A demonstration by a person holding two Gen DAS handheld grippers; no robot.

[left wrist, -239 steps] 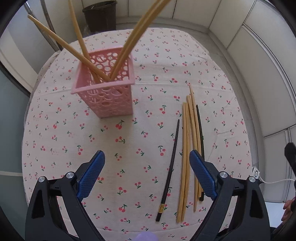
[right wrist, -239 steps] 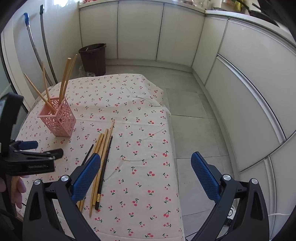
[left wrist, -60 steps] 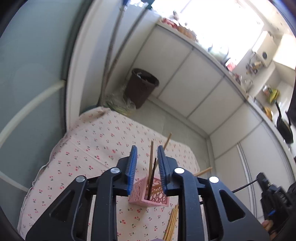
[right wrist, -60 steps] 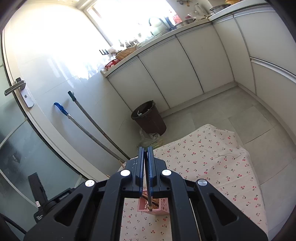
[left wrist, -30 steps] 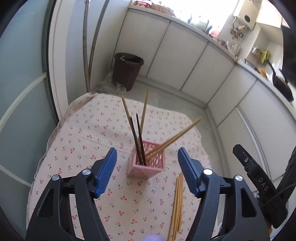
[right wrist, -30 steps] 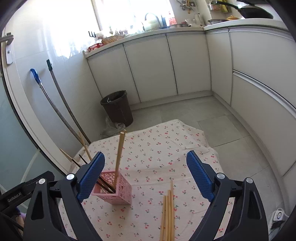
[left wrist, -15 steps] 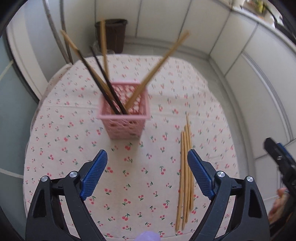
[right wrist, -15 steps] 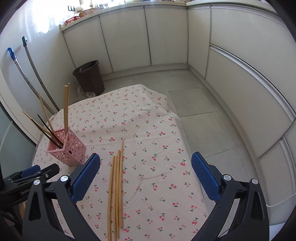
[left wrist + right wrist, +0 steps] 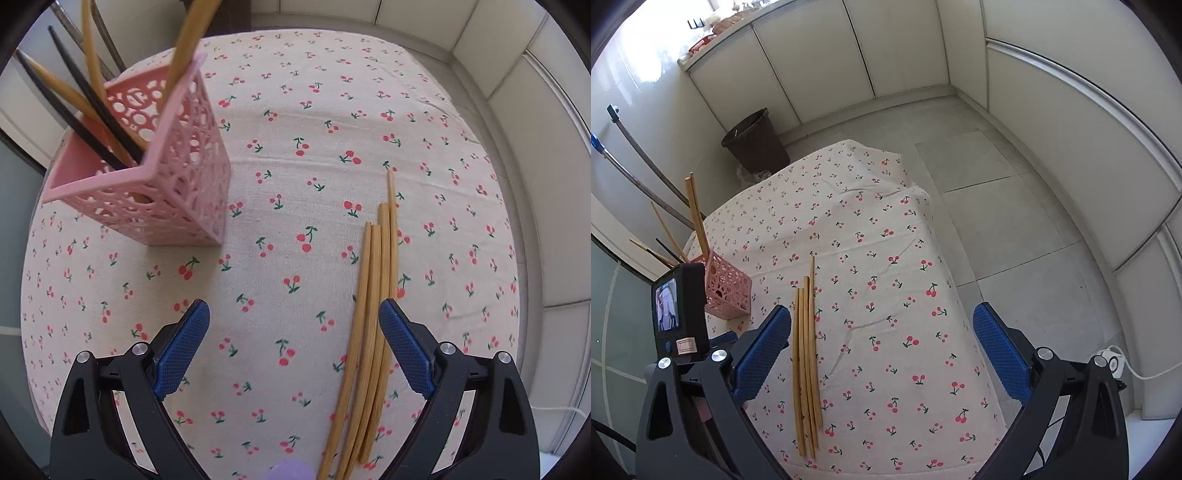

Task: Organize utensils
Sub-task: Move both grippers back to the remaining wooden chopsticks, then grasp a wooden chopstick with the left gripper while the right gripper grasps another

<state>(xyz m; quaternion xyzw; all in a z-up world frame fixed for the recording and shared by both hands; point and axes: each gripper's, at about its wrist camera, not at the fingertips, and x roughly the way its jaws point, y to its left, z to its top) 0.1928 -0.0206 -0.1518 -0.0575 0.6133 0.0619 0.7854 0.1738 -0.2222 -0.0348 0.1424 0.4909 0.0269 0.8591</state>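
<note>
Chopsticks (image 9: 373, 306): four bamboo ones left loose near the table's right edge; the black ones now stand in the pink basket (image 9: 162, 173) at the left edge
Left gripper (image 9: 291, 336): jaws just spread wide, empty, lowered over the loose bundle
Right gripper (image 9: 882, 347): also just opened, empty, above the cherry tablecloth (image 9: 886, 258)
Meaning: drop-off done, next pickup starting

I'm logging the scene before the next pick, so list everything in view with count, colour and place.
Holder: one, pink, on the cloth.
Chopsticks in holder: several, wooden and two black, leaning out.
Loose chopsticks: four, wooden, flat on the cloth.
Cloth: one, cream with cherries, covering the table.
Bin: one, brown, on the floor.
Poles: two, against the wall.
Left gripper: open, empty.
Right gripper: open, empty.
</note>
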